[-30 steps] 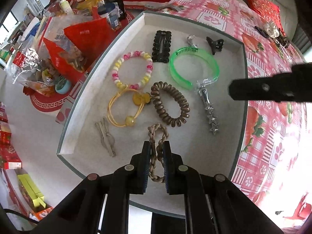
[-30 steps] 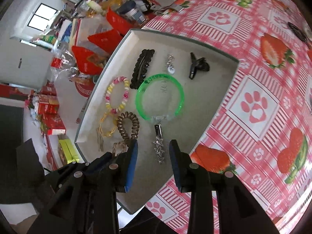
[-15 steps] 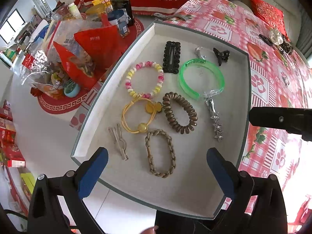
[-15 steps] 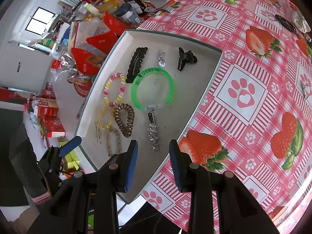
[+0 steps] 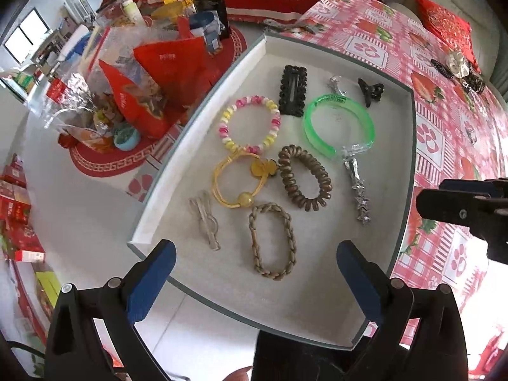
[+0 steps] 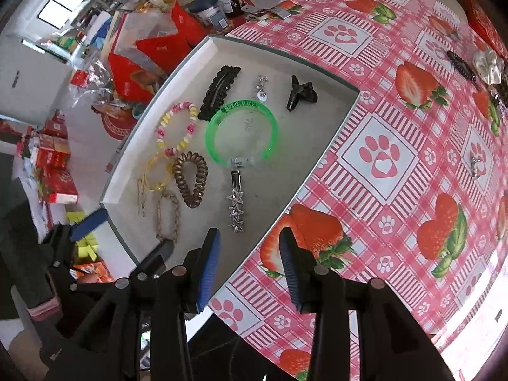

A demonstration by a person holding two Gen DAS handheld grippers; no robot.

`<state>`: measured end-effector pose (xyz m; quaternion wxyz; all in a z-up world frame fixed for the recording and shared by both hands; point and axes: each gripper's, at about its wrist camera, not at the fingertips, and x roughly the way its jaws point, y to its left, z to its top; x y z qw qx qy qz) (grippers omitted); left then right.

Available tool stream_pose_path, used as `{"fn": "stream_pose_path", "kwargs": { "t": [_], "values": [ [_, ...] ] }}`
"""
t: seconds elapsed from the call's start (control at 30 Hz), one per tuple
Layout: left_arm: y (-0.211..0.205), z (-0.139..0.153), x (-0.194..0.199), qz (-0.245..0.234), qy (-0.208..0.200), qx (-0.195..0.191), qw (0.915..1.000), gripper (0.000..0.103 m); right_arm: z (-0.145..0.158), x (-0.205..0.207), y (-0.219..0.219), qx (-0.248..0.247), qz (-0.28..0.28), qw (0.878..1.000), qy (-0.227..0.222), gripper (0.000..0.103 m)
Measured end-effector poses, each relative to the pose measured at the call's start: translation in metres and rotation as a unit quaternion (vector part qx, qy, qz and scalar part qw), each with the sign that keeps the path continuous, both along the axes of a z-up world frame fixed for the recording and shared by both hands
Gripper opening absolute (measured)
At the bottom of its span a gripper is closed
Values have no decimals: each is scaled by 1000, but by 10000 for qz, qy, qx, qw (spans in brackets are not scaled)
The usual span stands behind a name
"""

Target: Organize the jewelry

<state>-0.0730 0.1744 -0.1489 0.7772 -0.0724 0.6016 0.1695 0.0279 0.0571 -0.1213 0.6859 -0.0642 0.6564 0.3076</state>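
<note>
A grey tray point(image 5: 409, 158) on the strawberry tablecloth holds several pieces. A braided brown hair tie point(image 5: 273, 241) lies flat near its front edge. My left gripper point(image 5: 255, 247) hangs above that tie, open wide and touching nothing. Behind the tie lie a brown coil tie point(image 5: 304, 177), a yellow elastic point(image 5: 235, 181), a pink and yellow bead bracelet point(image 5: 249, 123), a green bangle point(image 5: 338, 125) and a silver star clip point(image 5: 358, 190). My right gripper point(image 6: 250, 233) hovers over the tray's right rim point(image 6: 317, 171). Its jaws are opening with nothing between them.
A black barrette point(image 5: 293, 90), a black claw clip point(image 5: 370, 90) and a pale clip point(image 5: 204, 219) also lie in the tray. On the cloth to the far right sit a dark hair tie point(image 6: 460, 63), a white scrunchie point(image 6: 489, 65) and a small silver piece point(image 6: 474, 165). Red bags clutter the floor on the left.
My left gripper let go of the braided tie, opened wide and drew back; the tie now lies flat in the tray. The right jaws have widened a little.
</note>
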Motion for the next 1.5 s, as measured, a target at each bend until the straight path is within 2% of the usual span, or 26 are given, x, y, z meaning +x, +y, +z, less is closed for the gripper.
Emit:
{"fn": "stream_pose_path", "kwargs": {
  "t": [0.13, 0.6, 0.77, 1.03, 1.13, 1.3, 1.5],
  "values": [
    [-1, 4, -1, -21, 24, 58, 10000, 103, 3, -3, -1, -56, 41, 10000, -6, 46],
    [3, 15, -13, 123, 205, -115, 9996, 103, 10, -11, -1, -278, 101, 9995, 79, 47],
    [3, 22, -15, 89, 251, -133, 9996, 103, 12, -14, 1, -360, 175, 9992, 75, 51],
    [4, 39, -11, -154, 314, -259, 9991, 103, 24, -17, 4, -466, 227, 9986, 72, 52],
    [7, 47, -9, -247, 297, -201, 9991, 103, 31, -16, 6, -465, 217, 9987, 50, 59],
    [14, 53, -8, -340, 367, -354, 9981, 103, 41, -14, 11, -499, 171, 9986, -2, 59],
    [14, 58, -8, -528, 424, -340, 9971, 103, 51, -12, 21, -519, 167, 9985, -17, 59]
  ]
}}
